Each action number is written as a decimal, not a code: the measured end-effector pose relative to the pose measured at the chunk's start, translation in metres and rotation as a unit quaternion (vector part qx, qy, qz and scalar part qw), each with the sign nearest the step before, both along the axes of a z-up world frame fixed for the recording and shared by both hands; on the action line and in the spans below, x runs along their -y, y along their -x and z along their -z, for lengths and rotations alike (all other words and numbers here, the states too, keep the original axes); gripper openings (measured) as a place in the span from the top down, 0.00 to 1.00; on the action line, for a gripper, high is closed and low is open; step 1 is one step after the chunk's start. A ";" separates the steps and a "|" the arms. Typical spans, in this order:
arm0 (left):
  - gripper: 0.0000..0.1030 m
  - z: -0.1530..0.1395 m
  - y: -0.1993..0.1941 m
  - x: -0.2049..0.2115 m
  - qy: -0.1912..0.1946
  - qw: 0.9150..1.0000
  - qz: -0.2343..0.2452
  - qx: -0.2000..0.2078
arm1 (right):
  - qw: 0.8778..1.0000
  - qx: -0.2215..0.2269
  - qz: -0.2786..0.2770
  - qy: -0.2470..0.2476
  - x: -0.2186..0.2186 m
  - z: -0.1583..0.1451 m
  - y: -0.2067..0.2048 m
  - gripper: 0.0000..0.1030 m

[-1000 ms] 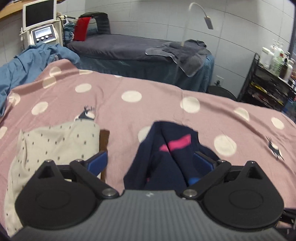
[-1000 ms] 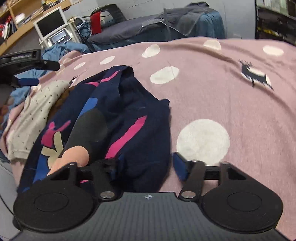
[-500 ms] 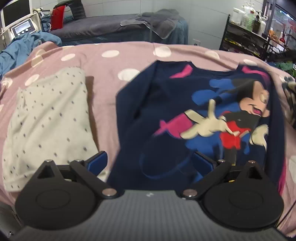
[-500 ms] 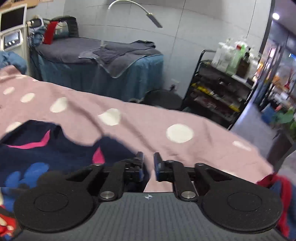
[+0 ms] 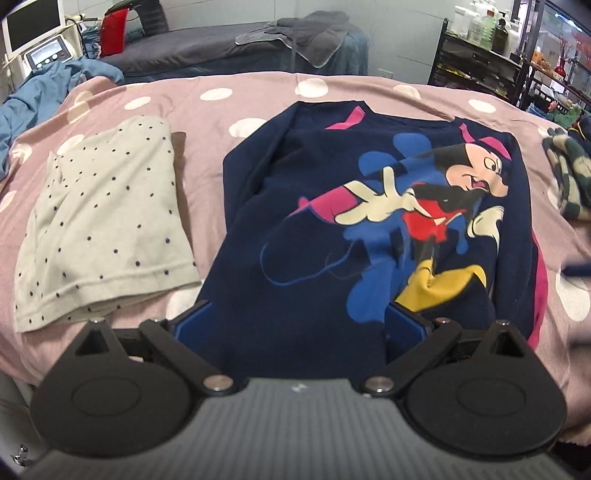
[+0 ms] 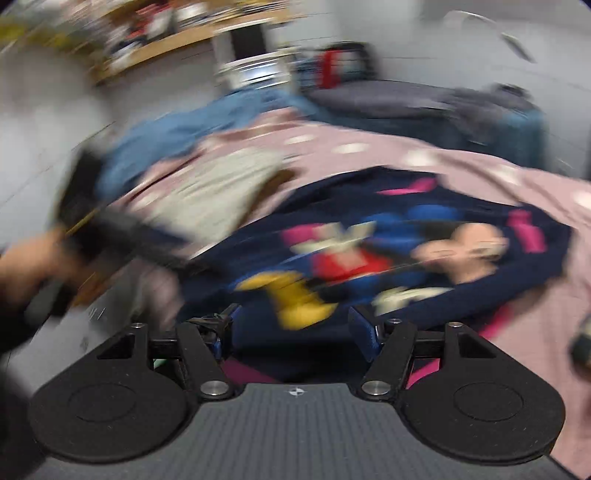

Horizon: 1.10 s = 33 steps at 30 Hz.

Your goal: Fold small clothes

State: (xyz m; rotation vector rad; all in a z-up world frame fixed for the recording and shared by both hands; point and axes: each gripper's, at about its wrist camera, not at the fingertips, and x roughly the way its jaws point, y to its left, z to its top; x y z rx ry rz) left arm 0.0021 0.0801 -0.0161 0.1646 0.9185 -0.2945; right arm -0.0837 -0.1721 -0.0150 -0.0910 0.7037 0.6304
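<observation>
A navy cartoon-print sweatshirt point(image 5: 332, 229) lies spread flat, print up, on the pink dotted blanket point(image 5: 229, 88). My left gripper point(image 5: 295, 321) is open over its near hem, holding nothing. The right wrist view is blurred by motion; there the sweatshirt point(image 6: 406, 258) lies ahead and my right gripper point(image 6: 295, 325) is open above its near edge. A folded cream dotted garment point(image 5: 103, 225) lies to the left of the sweatshirt and also shows in the right wrist view point(image 6: 218, 184).
A striped dark garment point(image 5: 569, 173) lies at the blanket's right edge. Blue cloth point(image 5: 44, 92) is heaped at the far left. A dark massage bed with a grey towel point(image 5: 295, 33) stands behind, and a shelf rack of bottles point(image 5: 480, 48) at the right.
The sweatshirt went from a bunched heap to spread flat. My right gripper went from shut to open and swung quickly toward the sweatshirt. My left gripper stayed open.
</observation>
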 end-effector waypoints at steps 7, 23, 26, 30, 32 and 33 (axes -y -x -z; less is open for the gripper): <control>0.03 0.000 0.006 0.003 0.008 1.000 -0.013 -0.010 | 0.982 0.004 -0.087 0.168 -0.062 0.045 -0.003 0.72; 0.03 0.007 0.013 0.013 0.003 1.000 0.014 -0.024 | 0.909 -0.075 0.305 0.275 0.174 -0.039 0.068 0.90; 0.03 0.012 0.013 0.016 0.009 0.999 0.018 -0.034 | 0.915 -0.054 0.291 0.275 0.167 -0.033 0.071 0.65; 0.03 0.013 0.015 0.017 0.008 0.999 0.021 -0.036 | 0.955 0.035 0.245 0.164 0.127 -0.049 0.064 0.00; 0.03 0.013 0.016 0.018 0.007 0.999 0.020 -0.038 | 0.977 0.009 0.195 0.087 0.106 -0.043 0.040 0.00; 0.03 0.012 0.017 0.017 0.007 0.999 0.019 -0.039 | 0.981 -0.002 0.182 0.065 0.096 -0.035 0.029 0.00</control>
